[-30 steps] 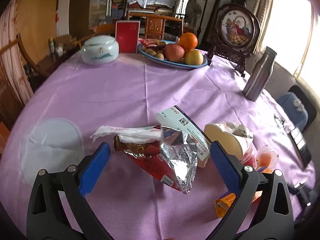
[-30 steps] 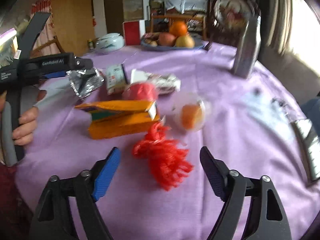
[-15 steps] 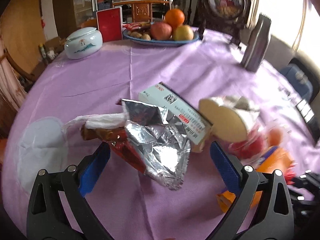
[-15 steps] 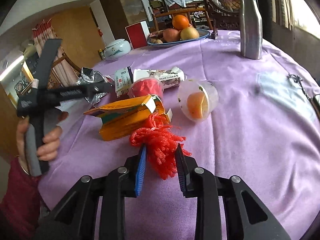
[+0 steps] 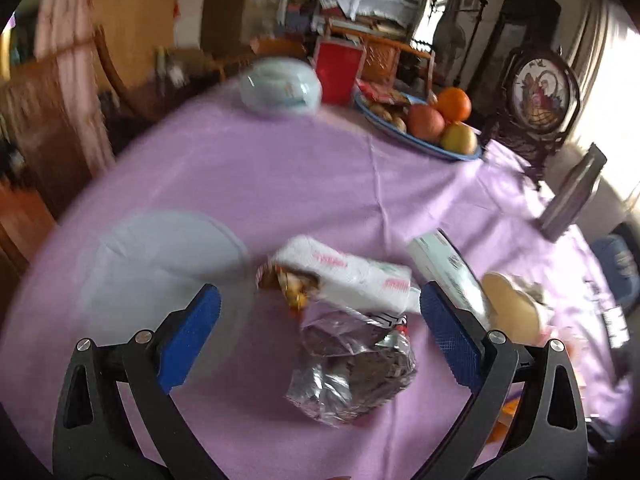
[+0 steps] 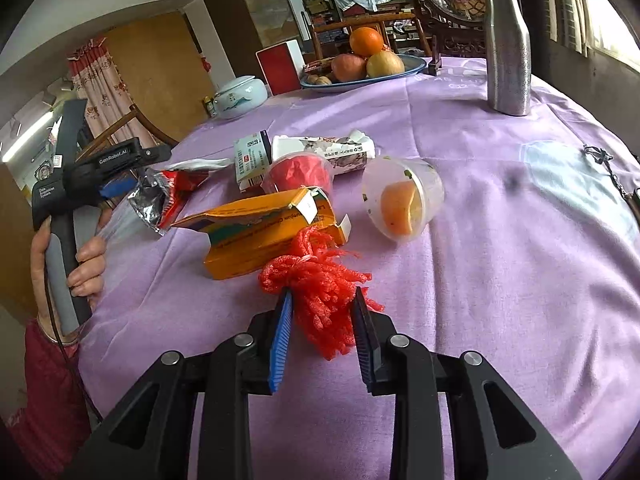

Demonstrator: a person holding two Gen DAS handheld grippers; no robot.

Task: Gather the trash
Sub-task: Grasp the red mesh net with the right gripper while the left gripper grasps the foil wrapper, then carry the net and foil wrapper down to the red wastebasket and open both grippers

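Observation:
Trash lies clustered on the purple tablecloth [image 6: 500, 260]. My right gripper [image 6: 322, 308] is shut on a red foam net [image 6: 320, 284], whose strands bulge out between the blue pads. Just beyond it are a torn orange carton [image 6: 256, 236], a clear cup with orange peel [image 6: 404, 204] on its side and a red-filled cup [image 6: 300, 174]. My left gripper [image 5: 320, 296] hangs open above a crumpled foil wrapper [image 5: 352, 376] and a white paper wrapper [image 5: 352, 276], touching neither. A white box [image 5: 444, 264] and a paper cup [image 5: 508, 308] lie to its right.
At the far side stand a blue fruit plate [image 6: 412, 66], a steel bottle [image 6: 506, 48], a porcelain jar [image 6: 240, 94] and a red box [image 6: 280, 66]. A person's hand [image 6: 84, 260] grips the left tool's handle. A key chain [image 6: 600, 156] lies at the right.
My right gripper closed onto the red foam net and stays clamped. My left gripper swung across the table; the foil wrapper now lies centred between its open fingers.

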